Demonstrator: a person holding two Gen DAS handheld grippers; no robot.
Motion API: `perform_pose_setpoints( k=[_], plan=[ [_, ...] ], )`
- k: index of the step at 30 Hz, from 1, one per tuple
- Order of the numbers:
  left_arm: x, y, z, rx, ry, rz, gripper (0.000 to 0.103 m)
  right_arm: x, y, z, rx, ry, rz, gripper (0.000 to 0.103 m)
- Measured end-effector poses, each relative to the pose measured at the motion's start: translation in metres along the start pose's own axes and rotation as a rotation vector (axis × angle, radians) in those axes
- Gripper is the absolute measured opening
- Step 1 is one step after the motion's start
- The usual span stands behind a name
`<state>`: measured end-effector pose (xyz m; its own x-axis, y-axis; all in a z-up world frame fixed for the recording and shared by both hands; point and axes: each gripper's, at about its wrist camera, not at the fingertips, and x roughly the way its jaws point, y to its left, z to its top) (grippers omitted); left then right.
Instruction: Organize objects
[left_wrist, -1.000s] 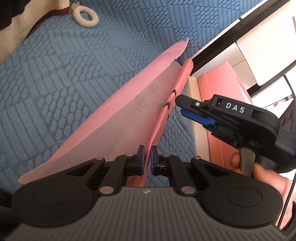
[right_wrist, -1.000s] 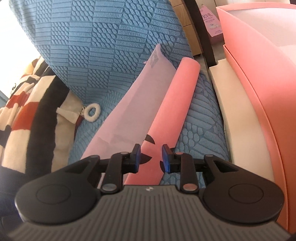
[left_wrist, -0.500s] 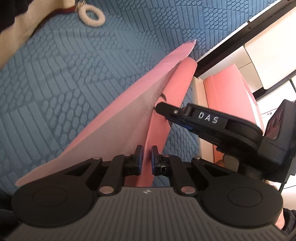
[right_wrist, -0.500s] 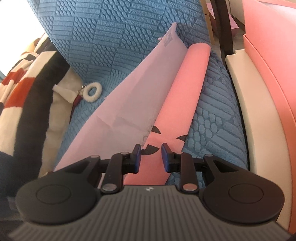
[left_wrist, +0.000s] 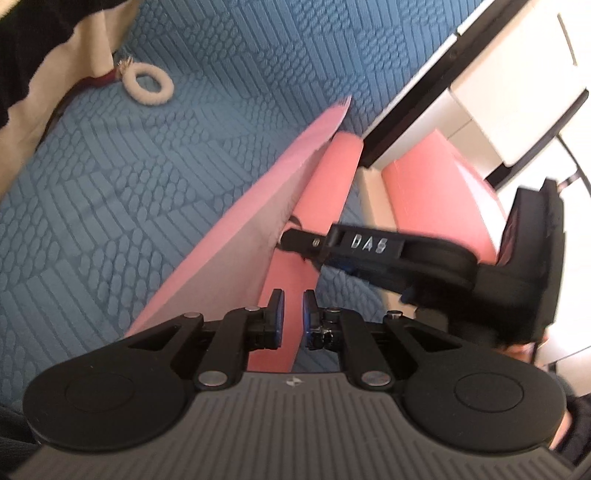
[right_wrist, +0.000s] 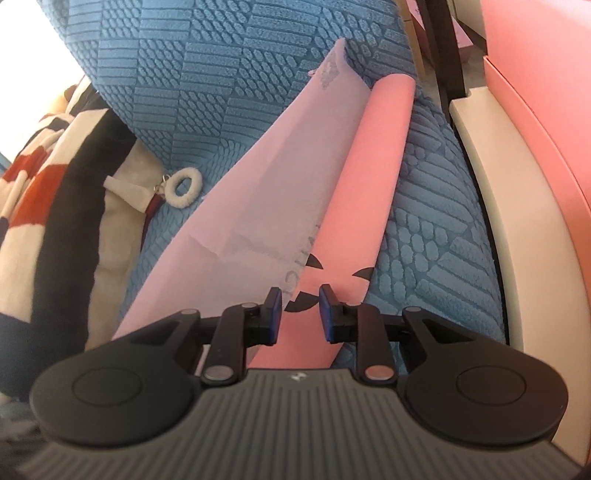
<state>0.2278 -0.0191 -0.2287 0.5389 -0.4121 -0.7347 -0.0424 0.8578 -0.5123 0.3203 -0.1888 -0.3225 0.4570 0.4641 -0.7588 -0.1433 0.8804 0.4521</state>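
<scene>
Lying on the blue quilt (right_wrist: 236, 96), the pink roll (right_wrist: 373, 173) runs lengthwise straight away from both cameras, w/ its loose sheet (right_wrist: 280, 192) fanned out to the left. Right gripper (right_wrist: 301, 308): fingers spread, nothing between them, positioned directly over the near part of the roll by the black logo. Left gripper (left_wrist: 290, 314): fingers slightly apart, roll's near end visible in the gap; contact can't be confirmed. In the left view the right gripper (left_wrist: 295, 240) reaches across the roll further along. Roll axis lines up w/ the finger direction, so closing pinches across its width. Right gripper looks better placed for the grasp. Pink box (right_wrist: 535, 110) sits to the right, beyond the cream ledge (right_wrist: 491, 192).
</scene>
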Motion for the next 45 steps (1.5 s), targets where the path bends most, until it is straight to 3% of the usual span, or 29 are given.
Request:
perform_pose_setpoints(
  k=[7,18,19,23,24,35,38,39,41,45],
  plan=[
    [0.024,0.002,-0.005,0.034,0.069,0.086,0.01,-0.001,-0.001,0.0,0.018,0.001,0.005,0.024],
    [0.024,0.005,-0.006,0.039,0.067,0.087,0.01,-0.005,-0.016,0.01,0.104,-0.037,-0.022,0.027],
    [0.024,0.004,-0.006,0.04,0.067,0.087,0.01,-0.006,-0.02,0.012,0.125,-0.043,-0.025,0.029],
    [0.024,0.005,-0.006,0.034,0.066,0.085,0.01,-0.011,-0.03,0.016,0.174,-0.073,-0.051,0.052],
    [0.024,0.005,-0.005,0.032,0.066,0.084,0.01,-0.012,-0.032,0.017,0.183,-0.077,-0.057,0.052],
    [0.022,0.01,-0.005,-0.002,0.035,0.119,0.01,-0.003,-0.036,0.012,0.264,-0.008,0.093,0.051],
    [0.021,0.011,-0.005,-0.007,0.035,0.115,0.01,0.0,-0.032,0.008,0.267,0.017,0.129,0.041],
    [0.021,0.011,-0.005,-0.004,0.034,0.116,0.01,0.002,-0.032,0.006,0.263,0.024,0.125,0.027],
    [0.02,0.011,-0.006,-0.007,0.033,0.113,0.01,0.004,-0.03,0.004,0.246,0.033,0.093,0.011],
    [0.015,0.01,-0.005,-0.014,0.022,0.102,0.01,0.001,-0.029,0.005,0.231,0.017,0.093,0.007]
  ],
)
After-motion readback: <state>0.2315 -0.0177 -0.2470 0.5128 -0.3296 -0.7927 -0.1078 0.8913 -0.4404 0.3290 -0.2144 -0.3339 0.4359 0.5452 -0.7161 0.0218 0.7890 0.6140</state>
